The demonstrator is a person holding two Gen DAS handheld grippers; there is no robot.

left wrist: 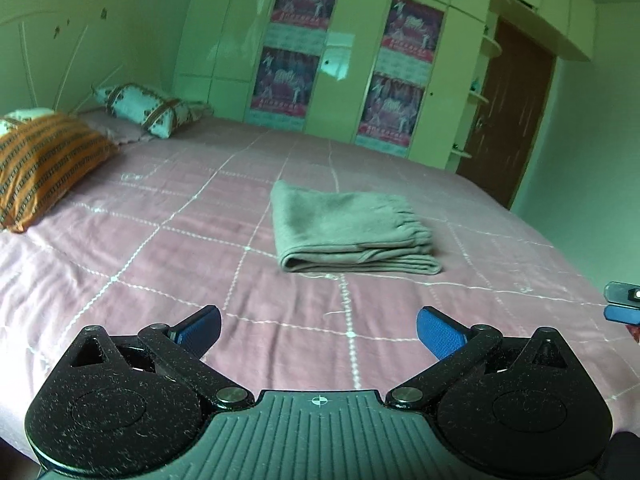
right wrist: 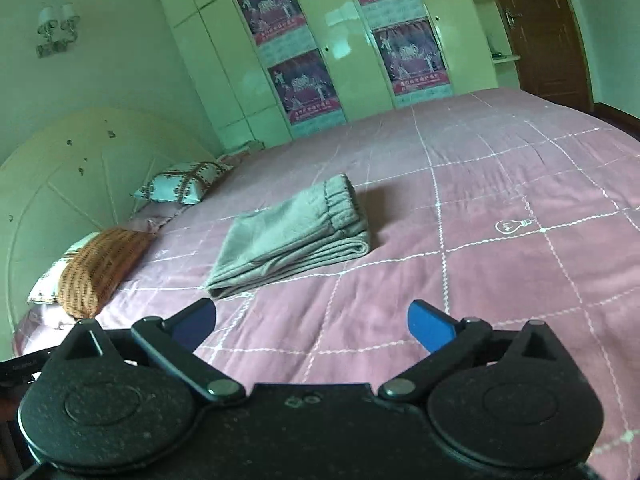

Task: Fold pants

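Observation:
The grey pants lie folded into a compact stack on the pink quilted bed, with the elastic waistband on top at the right. They also show in the right wrist view. My left gripper is open and empty, held above the bed short of the pants. My right gripper is open and empty, also back from the pants; its blue fingertips show at the right edge of the left wrist view.
An orange striped pillow and a white patterned pillow lie at the head of the bed by the headboard. A wardrobe with posters and a brown door stand beyond the bed.

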